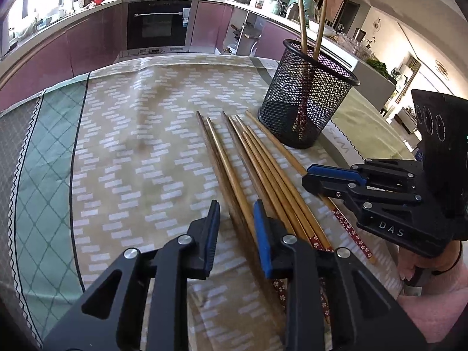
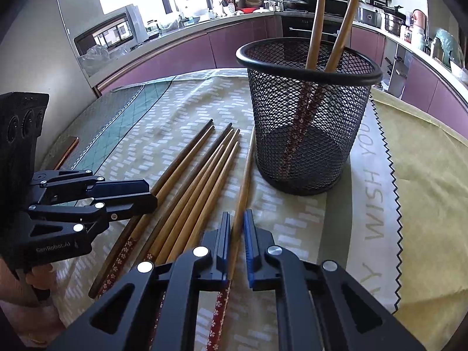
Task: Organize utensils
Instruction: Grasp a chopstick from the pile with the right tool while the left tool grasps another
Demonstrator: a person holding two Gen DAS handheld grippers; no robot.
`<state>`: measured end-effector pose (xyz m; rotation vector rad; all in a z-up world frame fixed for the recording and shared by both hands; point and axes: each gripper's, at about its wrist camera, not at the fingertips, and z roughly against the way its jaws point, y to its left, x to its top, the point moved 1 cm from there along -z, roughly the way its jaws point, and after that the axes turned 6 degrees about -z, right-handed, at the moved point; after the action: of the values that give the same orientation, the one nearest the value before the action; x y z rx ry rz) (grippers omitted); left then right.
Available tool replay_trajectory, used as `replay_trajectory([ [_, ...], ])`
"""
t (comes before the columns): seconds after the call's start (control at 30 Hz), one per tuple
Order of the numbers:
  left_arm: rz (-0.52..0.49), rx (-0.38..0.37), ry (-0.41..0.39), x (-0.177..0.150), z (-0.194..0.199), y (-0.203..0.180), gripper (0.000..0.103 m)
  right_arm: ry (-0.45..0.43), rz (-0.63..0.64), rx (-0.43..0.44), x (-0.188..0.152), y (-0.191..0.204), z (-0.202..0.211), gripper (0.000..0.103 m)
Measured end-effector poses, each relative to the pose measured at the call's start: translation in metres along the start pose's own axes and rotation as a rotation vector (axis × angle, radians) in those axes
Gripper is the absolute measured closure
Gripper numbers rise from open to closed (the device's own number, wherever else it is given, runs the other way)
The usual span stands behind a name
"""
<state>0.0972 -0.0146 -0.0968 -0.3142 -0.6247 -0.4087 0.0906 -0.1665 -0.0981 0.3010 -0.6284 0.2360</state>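
Several wooden chopsticks (image 1: 257,161) with red flowered ends lie side by side on the tablecloth; they also show in the right wrist view (image 2: 190,181). A black mesh cup (image 1: 307,93) stands behind them with two chopsticks (image 1: 311,20) upright in it; the cup also shows in the right wrist view (image 2: 307,111). My left gripper (image 1: 237,228) is open over the left chopsticks of the row. My right gripper (image 2: 236,234) straddles the rightmost chopstick (image 2: 244,181), jaws narrowly apart, with a small gap on the right side. It shows in the left wrist view (image 1: 318,180) too.
The patterned tablecloth (image 1: 131,146) covers the table, with a yellow cloth (image 2: 424,175) at the right. A phone-like object (image 2: 67,150) lies at the left table edge. Kitchen counters and an oven (image 1: 158,23) stand behind.
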Motion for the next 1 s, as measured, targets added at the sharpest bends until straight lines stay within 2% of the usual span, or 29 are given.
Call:
replay_trajectory([
  [0.1, -0.001, 0.002, 0.003, 0.001, -0.001, 0.0, 0.078, -0.001, 0.007, -0.004, 0.0, 0.0, 0.0, 0.094],
  [0.27, 0.032, -0.038, 0.003, -0.001, 0.0, 0.01, 0.078, -0.002, 0.008, -0.002, -0.001, 0.0, 0.0, 0.094],
  [0.57, 0.065, -0.045, 0.003, -0.002, 0.001, 0.023, 0.081, -0.002, 0.011, -0.001, -0.001, 0.0, 0.0, 0.094],
  [0.67, 0.047, -0.024, 0.004, -0.003, 0.001, 0.019, 0.081, -0.002, 0.02, -0.008, 0.0, 0.001, 0.0, 0.094],
  [0.9, -0.037, 0.082, 0.015, 0.003, -0.002, -0.003, 0.082, -0.01, 0.053, -0.047, 0.002, 0.01, -0.004, 0.094],
  [1.0, -0.029, 0.099, 0.022, 0.005, -0.006, -0.005, 0.083, -0.012, 0.042, -0.036, 0.003, 0.009, -0.005, 0.096],
])
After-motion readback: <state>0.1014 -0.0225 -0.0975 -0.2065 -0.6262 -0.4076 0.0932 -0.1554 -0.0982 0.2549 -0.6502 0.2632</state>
